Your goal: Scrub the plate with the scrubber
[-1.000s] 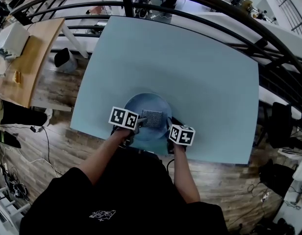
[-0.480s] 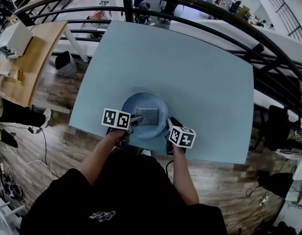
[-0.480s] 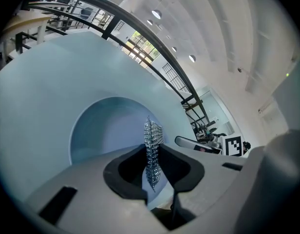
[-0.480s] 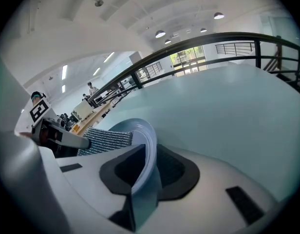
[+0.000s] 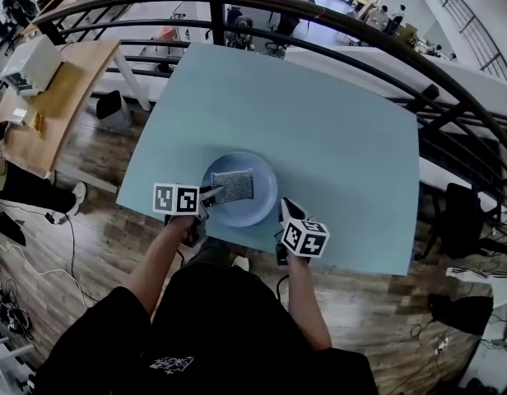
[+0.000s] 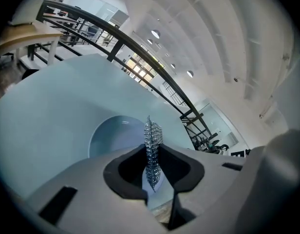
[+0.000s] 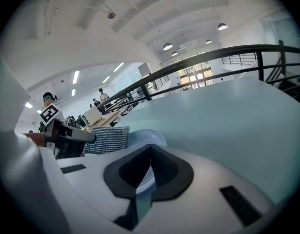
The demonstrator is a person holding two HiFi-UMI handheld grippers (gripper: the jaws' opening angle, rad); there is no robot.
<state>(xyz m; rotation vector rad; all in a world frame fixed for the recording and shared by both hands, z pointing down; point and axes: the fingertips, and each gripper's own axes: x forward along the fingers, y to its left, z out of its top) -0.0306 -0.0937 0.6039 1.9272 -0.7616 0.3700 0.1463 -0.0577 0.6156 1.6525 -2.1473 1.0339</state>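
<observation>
Two grippers meet at the plate, low in the centre of the head view, on the near part of the table. The left gripper is clenched on the scrubber, which spreads over the plate's middle as a grey mesh rectangle; we cannot tell whether it touches. The left gripper view shows us the same scrubber edge-on, a thin glittering strip standing between the closed jaws, with the plate behind it. The right gripper sits at the plate's right rim in the head view, and only its own view shows us the grip: the jaws pinch that rim. That view also catches the left gripper from the side, at the left of the frame, holding the scrubber by the plate. The cubes carry black-and-white square markers, and the white print on the black shirt at the bottom is too small for us to read.
</observation>
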